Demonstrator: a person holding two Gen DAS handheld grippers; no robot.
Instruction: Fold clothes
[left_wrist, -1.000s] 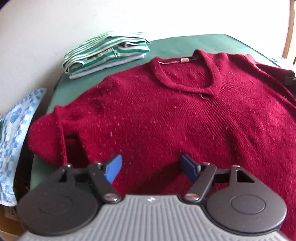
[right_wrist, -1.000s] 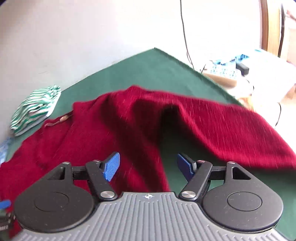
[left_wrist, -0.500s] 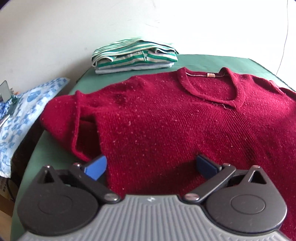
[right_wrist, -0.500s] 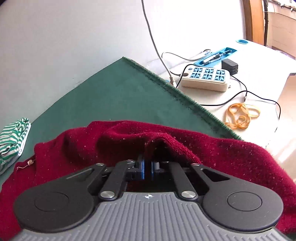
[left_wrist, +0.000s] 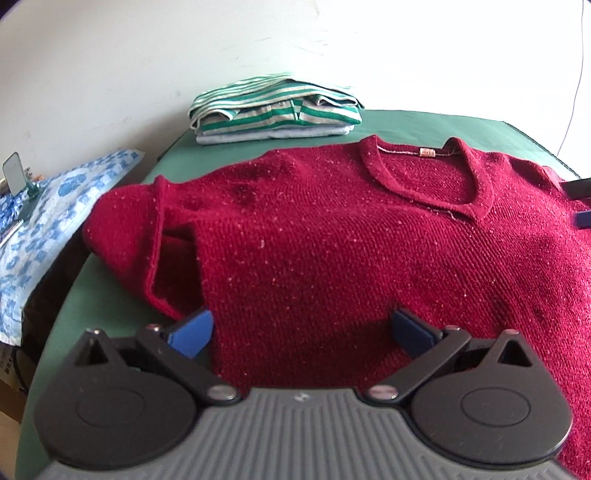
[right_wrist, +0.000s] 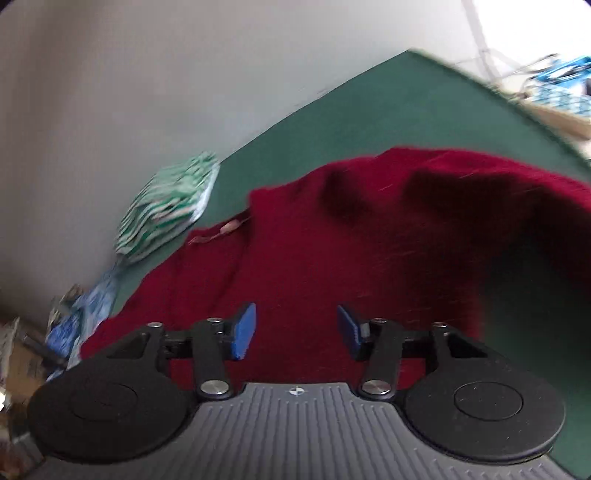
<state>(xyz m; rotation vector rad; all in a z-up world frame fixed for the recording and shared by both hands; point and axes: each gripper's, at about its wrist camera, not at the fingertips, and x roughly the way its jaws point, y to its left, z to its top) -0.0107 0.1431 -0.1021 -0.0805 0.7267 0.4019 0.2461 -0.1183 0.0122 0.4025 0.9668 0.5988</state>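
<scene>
Two claws apart – one sweater (left_wrist: 332, 240)

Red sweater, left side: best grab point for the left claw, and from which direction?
Grip the folded-in left sleeve of the red sweater at its rolled outer edge, probably coming from the table's left side. That edge stands raised off the green table. The left claw is open, over the hem.

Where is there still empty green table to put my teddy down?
Bare green cloth shows between the red sweater and the wall, right of the striped folded pile. A thin strip runs along the sweater's folded sleeve at the left edge. The middle is crowded: the sweater covers it.
</scene>
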